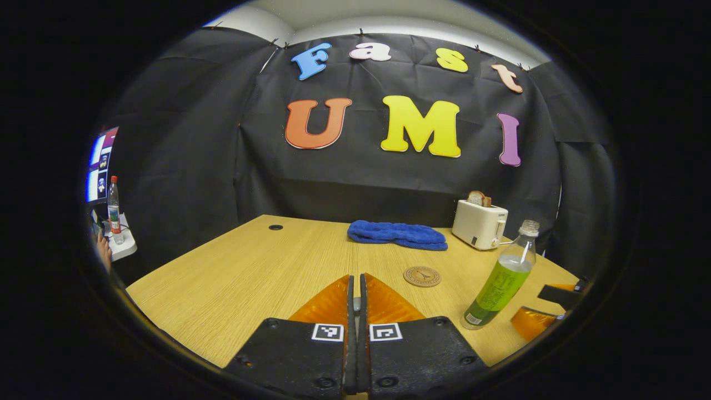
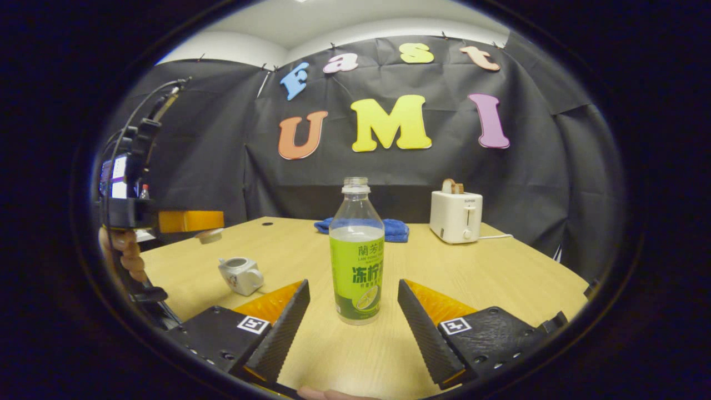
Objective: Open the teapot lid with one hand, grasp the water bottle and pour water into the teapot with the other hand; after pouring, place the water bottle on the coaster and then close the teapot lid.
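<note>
In the right gripper view, a hand [image 2: 125, 250] at the far left holds the left claw [image 2: 208, 232] raised, pinching a small round lid [image 2: 210, 236] above the lidless white ceramic teapot [image 2: 240, 274] on the pale wood-grain table [image 2: 500, 266]. The right claw [image 2: 351, 297] is spread wide, its ridged fingers either side of the clear plastic water bottle [image 2: 356, 250] with green label, not touching it. Behind lie a crumpled blue towel [image 2: 389, 226] and a boxy white toaster [image 2: 455, 215]. In the left gripper view, a round patterned coaster [image 1: 421, 276] lies flat beside the bottle.
</note>
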`<action>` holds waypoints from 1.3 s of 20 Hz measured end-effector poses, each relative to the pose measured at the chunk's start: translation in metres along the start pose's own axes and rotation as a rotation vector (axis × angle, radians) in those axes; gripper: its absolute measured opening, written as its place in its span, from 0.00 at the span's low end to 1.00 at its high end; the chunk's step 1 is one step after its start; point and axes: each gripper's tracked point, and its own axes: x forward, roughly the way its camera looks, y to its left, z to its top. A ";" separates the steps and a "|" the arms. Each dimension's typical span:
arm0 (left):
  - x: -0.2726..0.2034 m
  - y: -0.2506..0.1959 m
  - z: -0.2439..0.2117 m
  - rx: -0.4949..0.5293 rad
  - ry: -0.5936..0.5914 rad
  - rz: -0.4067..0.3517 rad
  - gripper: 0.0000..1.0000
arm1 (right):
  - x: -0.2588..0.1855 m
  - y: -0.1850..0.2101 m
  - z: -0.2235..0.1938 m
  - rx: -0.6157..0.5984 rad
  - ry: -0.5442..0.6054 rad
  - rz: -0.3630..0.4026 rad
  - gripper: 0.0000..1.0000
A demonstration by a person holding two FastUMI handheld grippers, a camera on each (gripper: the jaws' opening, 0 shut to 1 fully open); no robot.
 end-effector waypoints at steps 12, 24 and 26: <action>-0.050 0.021 0.040 0.003 -0.043 -0.018 0.03 | 0.063 0.013 0.004 -0.055 0.030 -0.054 0.76; -0.055 0.073 0.038 0.025 -0.048 0.047 0.03 | 0.056 0.041 0.019 -0.639 0.129 -0.157 0.73; -0.058 0.081 0.040 0.024 -0.051 0.057 0.03 | 0.059 0.045 0.017 -0.772 0.141 -0.178 0.74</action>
